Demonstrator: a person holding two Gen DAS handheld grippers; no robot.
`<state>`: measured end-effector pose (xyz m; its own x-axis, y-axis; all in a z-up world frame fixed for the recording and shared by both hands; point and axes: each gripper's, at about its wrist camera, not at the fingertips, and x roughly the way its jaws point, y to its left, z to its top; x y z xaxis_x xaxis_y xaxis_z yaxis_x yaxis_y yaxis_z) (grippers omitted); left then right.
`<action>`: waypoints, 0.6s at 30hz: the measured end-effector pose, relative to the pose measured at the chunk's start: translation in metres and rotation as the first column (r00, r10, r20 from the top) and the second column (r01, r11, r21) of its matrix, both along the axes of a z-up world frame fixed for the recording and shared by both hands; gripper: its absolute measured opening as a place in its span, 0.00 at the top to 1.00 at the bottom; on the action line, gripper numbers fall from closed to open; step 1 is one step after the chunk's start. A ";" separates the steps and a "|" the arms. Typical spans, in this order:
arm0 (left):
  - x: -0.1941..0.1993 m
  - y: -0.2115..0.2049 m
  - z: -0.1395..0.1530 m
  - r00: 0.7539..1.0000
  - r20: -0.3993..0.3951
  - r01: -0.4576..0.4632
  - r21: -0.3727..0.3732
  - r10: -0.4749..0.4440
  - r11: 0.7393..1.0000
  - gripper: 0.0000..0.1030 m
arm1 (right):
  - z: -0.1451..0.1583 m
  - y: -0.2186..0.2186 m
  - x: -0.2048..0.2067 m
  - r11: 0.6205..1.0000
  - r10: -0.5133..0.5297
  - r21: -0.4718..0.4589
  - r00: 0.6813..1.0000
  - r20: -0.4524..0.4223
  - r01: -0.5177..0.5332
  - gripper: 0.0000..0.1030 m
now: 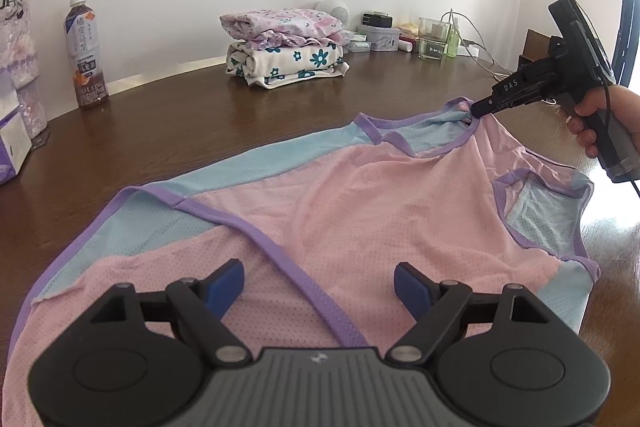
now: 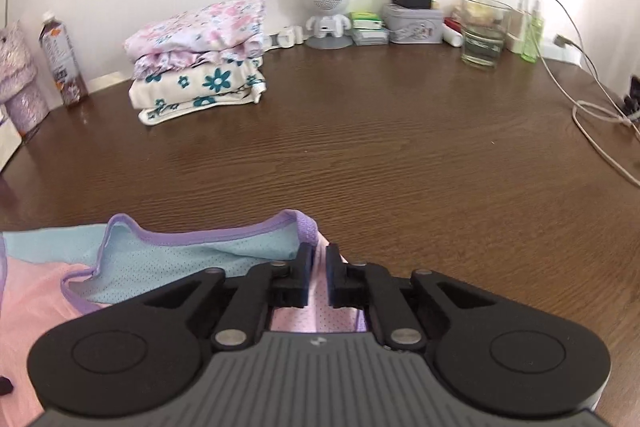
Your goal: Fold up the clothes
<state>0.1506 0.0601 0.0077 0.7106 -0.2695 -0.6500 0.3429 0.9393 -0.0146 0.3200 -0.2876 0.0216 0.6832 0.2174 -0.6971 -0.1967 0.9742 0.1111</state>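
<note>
A pink and light-blue mesh tank top (image 1: 340, 195) with purple trim lies spread on the brown wooden table (image 1: 240, 107). My left gripper (image 1: 319, 285) hovers open just above its pink body, blue pads wide apart, nothing between them. My right gripper (image 1: 480, 107), held by a hand, pinches the shirt's purple-trimmed shoulder strap at the far right. In the right wrist view that gripper (image 2: 317, 259) is shut on the strap of the tank top (image 2: 180, 251), with pink fabric squeezed between the fingers.
A stack of folded floral clothes (image 1: 284, 47) sits at the back of the table. An oolong tea bottle (image 1: 86, 55) and a vase (image 1: 20, 67) stand at the left. A robot-shaped speaker (image 2: 328, 11), tin, glass (image 2: 482, 31) and cables (image 2: 592, 107) line the back right.
</note>
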 end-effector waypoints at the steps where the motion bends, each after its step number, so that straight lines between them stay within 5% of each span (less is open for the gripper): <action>1: 0.000 0.000 0.000 1.000 0.000 0.000 0.001 0.000 1.000 0.21 | 0.002 -0.004 -0.006 1.000 0.001 0.027 1.000 0.008 -0.001 0.75; 4: 0.000 0.000 0.000 1.000 0.000 0.001 0.000 -0.001 1.000 0.20 | 0.006 -0.010 -0.030 0.996 0.027 0.084 1.000 0.005 -0.027 0.69; 15: -0.002 -0.003 -0.002 1.000 0.006 0.000 0.016 -0.001 1.000 0.17 | -0.010 -0.005 -0.105 0.996 0.081 0.026 0.997 -0.011 -0.081 0.70; 17: -0.002 -0.004 -0.002 1.000 0.007 -0.001 0.018 0.001 1.000 0.17 | -0.012 -0.004 -0.106 0.996 0.084 -0.004 0.996 0.000 -0.084 0.94; 18: -0.002 -0.004 -0.002 1.000 0.007 -0.001 0.019 0.001 1.000 0.17 | -0.013 -0.005 -0.107 0.996 0.085 -0.010 0.996 0.001 -0.085 0.95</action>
<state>0.1483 0.0561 0.0056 0.7157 -0.2566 -0.6496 0.3419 0.9397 0.0055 0.2131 -0.2923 0.0090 0.6638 0.2678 -0.6983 -0.2789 0.9550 0.1010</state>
